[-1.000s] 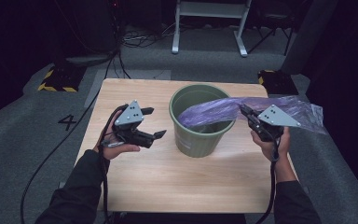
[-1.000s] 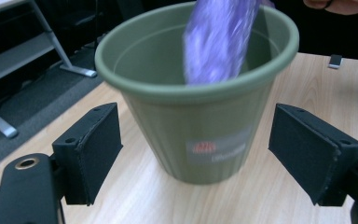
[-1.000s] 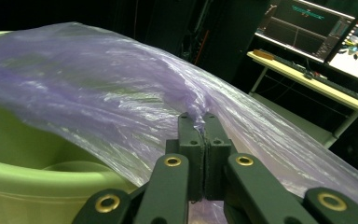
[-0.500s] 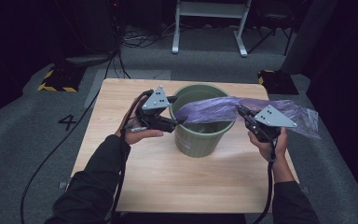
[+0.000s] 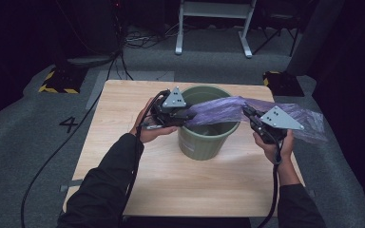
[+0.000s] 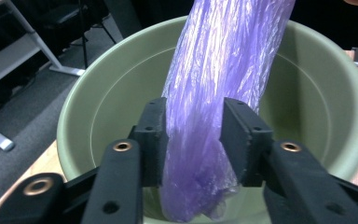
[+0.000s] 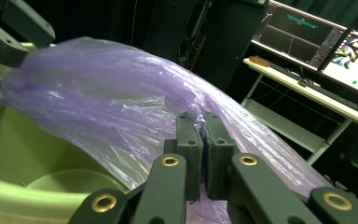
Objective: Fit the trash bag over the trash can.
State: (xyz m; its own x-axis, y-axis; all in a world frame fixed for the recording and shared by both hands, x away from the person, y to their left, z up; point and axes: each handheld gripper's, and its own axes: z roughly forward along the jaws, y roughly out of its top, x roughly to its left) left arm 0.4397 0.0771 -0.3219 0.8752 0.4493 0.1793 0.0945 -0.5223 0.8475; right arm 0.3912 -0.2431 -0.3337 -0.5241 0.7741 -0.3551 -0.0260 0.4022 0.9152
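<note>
**Q.** What does the figure show, and where is the bag?

**A.** A purple plastic bag (image 5: 247, 110) is stretched across the mouth of a green bucket (image 5: 204, 142) on a wooden table (image 5: 123, 109). The right gripper (image 7: 204, 140) has its jaws pressed together on a pinch of film directly between its pads; the rest of the bag spreads ahead of it toward the bucket. The left gripper (image 6: 193, 140) sits at the bucket's rim with the bag's bunched end between its jaws. Both pads touch the film, so it grips the bag, though the bundle is thick and loosely gathered.

**Q.** What could go wrong from here?

**A.** In my judgement, the left hold is the weak point. The film is slippery and bunched, so a pull apart to open the bag may draw it out of the jaws, dropping that end into the bucket below. Too hard a pull against the right pinch could stretch or tear the thin plastic. A downward tug near the rim might also tip the light bucket.

**Q.** How does this differ from the earlier frames?

**A.** A second ago the left gripper hovered wide open over the table, well apart from the bucket. It has since travelled across to the rim, and its jaws have just been closing, with the bag between them. The right gripper has kept its place and its clamp.
</note>
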